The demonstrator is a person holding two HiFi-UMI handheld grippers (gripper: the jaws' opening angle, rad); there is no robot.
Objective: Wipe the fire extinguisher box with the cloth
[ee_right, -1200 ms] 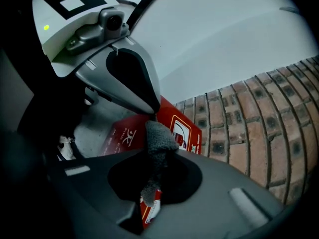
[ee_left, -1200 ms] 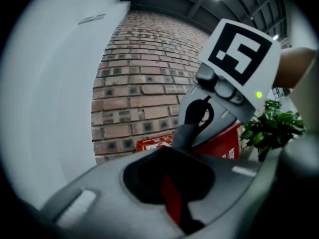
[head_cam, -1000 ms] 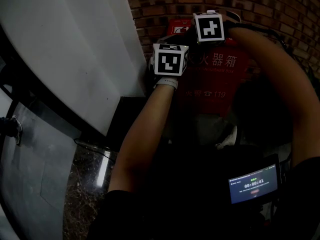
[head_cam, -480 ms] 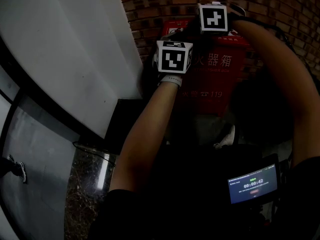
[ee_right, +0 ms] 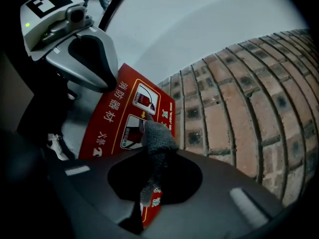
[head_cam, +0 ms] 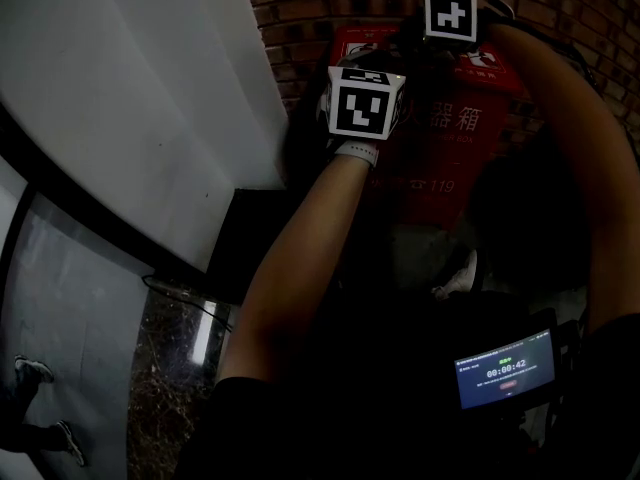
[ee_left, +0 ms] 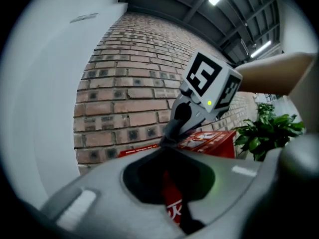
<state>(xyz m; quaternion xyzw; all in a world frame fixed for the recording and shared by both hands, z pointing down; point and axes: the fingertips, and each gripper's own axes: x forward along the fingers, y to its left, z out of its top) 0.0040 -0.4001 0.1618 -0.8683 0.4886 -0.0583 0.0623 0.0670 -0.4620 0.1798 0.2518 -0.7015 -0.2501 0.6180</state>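
The red fire extinguisher box (head_cam: 440, 158) stands against the brick wall, with white characters on its front. Its top panel (ee_right: 124, 118) carries instruction pictures. My right gripper (ee_right: 149, 183) is shut on a grey cloth (ee_right: 157, 138), whose free end rests on that top panel near the wall edge. In the head view the right gripper (head_cam: 430, 33) is over the box's top. My left gripper (head_cam: 355, 88) hovers at the box's upper left front, jaws together and holding nothing. From the left gripper view the right gripper (ee_left: 199, 96) leans over the box top (ee_left: 209, 141).
A brick wall (head_cam: 560, 8) runs behind the box. A white curved wall (head_cam: 150, 98) is close on the left. A green plant (ee_left: 269, 131) grows past the box's right side. A small lit screen (head_cam: 505, 368) is at my waist. The floor (head_cam: 170, 368) is dark stone.
Both grippers have shifted up and right in the head view. The right gripper with the cloth has moved farther over the box top toward the wall.
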